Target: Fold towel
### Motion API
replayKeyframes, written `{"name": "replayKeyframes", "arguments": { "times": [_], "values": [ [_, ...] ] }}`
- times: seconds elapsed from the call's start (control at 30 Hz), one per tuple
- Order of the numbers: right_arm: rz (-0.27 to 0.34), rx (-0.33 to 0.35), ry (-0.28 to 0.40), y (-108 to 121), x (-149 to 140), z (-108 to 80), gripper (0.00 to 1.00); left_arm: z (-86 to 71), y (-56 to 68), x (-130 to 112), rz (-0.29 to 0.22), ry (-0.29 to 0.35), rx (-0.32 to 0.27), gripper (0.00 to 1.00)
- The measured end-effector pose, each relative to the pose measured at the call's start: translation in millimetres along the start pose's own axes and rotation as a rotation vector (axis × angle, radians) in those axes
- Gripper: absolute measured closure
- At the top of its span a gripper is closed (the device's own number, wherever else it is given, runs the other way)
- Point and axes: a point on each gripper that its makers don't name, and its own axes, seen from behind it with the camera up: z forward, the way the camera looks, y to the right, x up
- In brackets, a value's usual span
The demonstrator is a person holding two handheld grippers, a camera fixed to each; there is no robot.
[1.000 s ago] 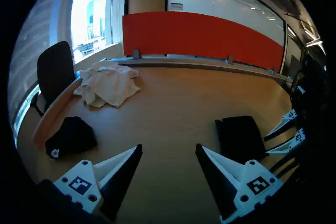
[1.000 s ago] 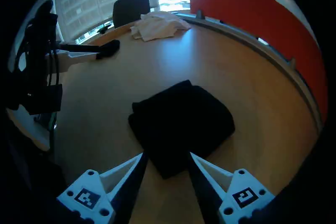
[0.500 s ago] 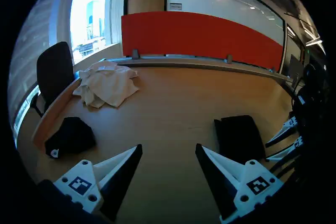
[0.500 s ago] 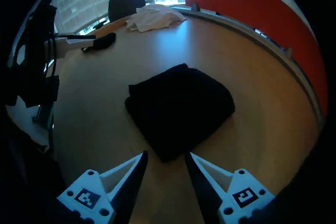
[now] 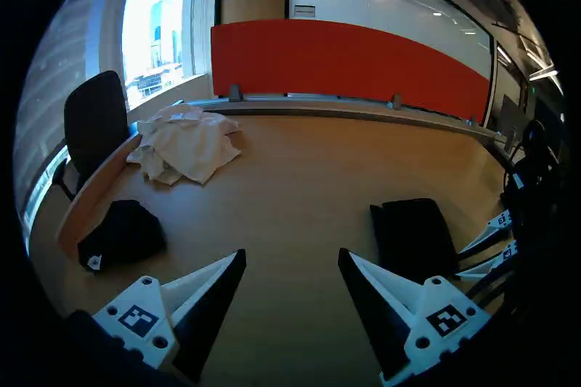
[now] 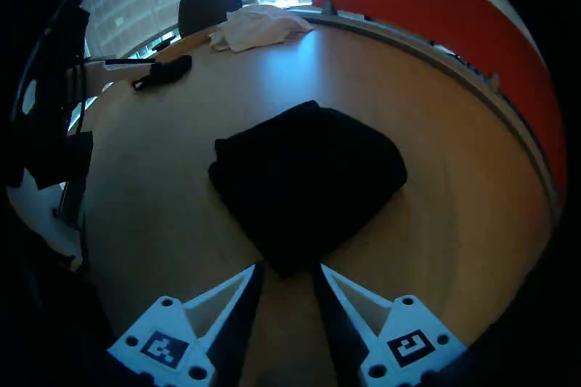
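Note:
A folded black towel point(image 6: 309, 176) lies flat on the wooden table point(image 6: 450, 191). Its near corner reaches in between the fingertips of my right gripper point(image 6: 287, 269), whose jaws stand a little apart and open. In the left gripper view the same black towel point(image 5: 410, 234) sits at the right, with the right gripper point(image 5: 465, 256) at its far side. My left gripper point(image 5: 290, 255) hovers open over bare wood with nothing between its fingers. A crumpled white towel point(image 5: 185, 144) lies at the table's back left.
A small black cloth point(image 5: 120, 234) lies near the table's left edge, beside a black office chair point(image 5: 94, 122). A red divider panel point(image 5: 348, 64) runs along the table's far side. Windows stand behind the chair. The left gripper's fingers point(image 6: 109, 71) point at the black cloth point(image 6: 167, 69).
My right gripper has drawn in toward the black towel's near corner and its fingers have narrowed. The left gripper has stayed still and open.

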Motion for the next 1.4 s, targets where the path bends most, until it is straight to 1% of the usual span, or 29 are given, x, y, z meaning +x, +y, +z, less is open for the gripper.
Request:
{"name": "replayKeyframes", "arguments": {
  "times": [0.1, 0.2, 0.4, 0.5, 0.67, 0.87, 1.07, 1.27, 1.4],
  "values": [
    [0.009, -0.005, 0.005, 0, 1, 0.4, 0.65, -0.2, -0.4, 0, 0.0, 0.0, 0.0, 0.06],
    [0.015, -0.006, 0.005, 0, 0, 0.0, 0.73, -0.5, -0.4, 0, 0.002, 0.0, 0.0, 0.06],
    [0.019, -0.004, 0.009, 0, -1, -1.8, 0.86, -0.8, -1.2, 0, 0.004, 0.0, 0.0, 0.06],
    [0.015, -0.007, 0.011, 0, 0, -2.7, 0.9, -1.0, -1.4, 1, 0.004, 0.0, -0.001, 0.06],
    [0.006, -0.016, 0.016, 1, 2, -4.5, 0.93, -1.3, -1.7, 1, 0.007, 0.002, -0.001, 0.06],
    [0.016, -0.016, 0.026, 1, 6, -7.9, 0.94, -1.9, -2.0, 1, 0.005, 0.003, -0.002, 0.06],
    [0.012, -0.023, 0.05, 4, 17, -16.8, 0.94, -3.6, -3.2, 2, 0.009, 0.007, -0.003, 0.06],
    [-0.013, -0.042, 0.111, 10, 49, -33.7, 0.94, -3.9, -3.7, 5, 0.005, 0.013, -0.005, 0.06],
    [-0.028, -0.051, 0.152, 14, 76, -46.3, 0.94, -3.9, -2.4, 7, 0.007, 0.017, -0.009, 0.06]
  ]
}}
